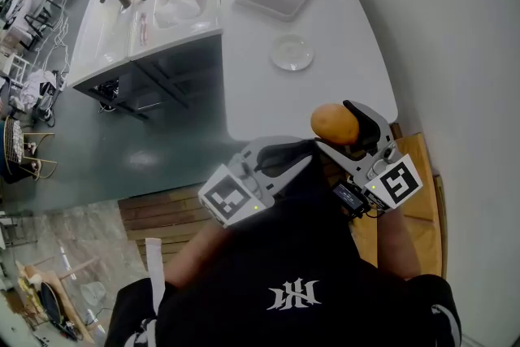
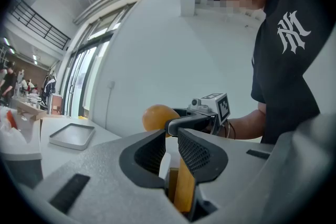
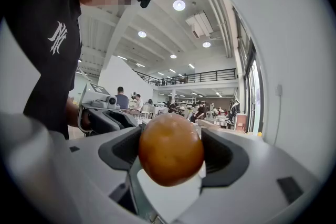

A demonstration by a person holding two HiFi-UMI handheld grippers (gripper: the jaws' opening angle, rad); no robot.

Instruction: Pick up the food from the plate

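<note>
Our right gripper (image 3: 171, 140) is clamped on the round orange-brown food (image 3: 170, 150). Only the head view shows the plate (image 1: 292, 53), well apart on the white table (image 1: 357, 69). Our left gripper's (image 2: 169, 137) jaws sit nearly together, holding nothing.

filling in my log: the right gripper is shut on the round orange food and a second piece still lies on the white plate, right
Not quite. In the head view the white plate is bare, with no second piece lying on it. The rest holds: the right gripper is shut on the round orange food, held up off the table.
</note>
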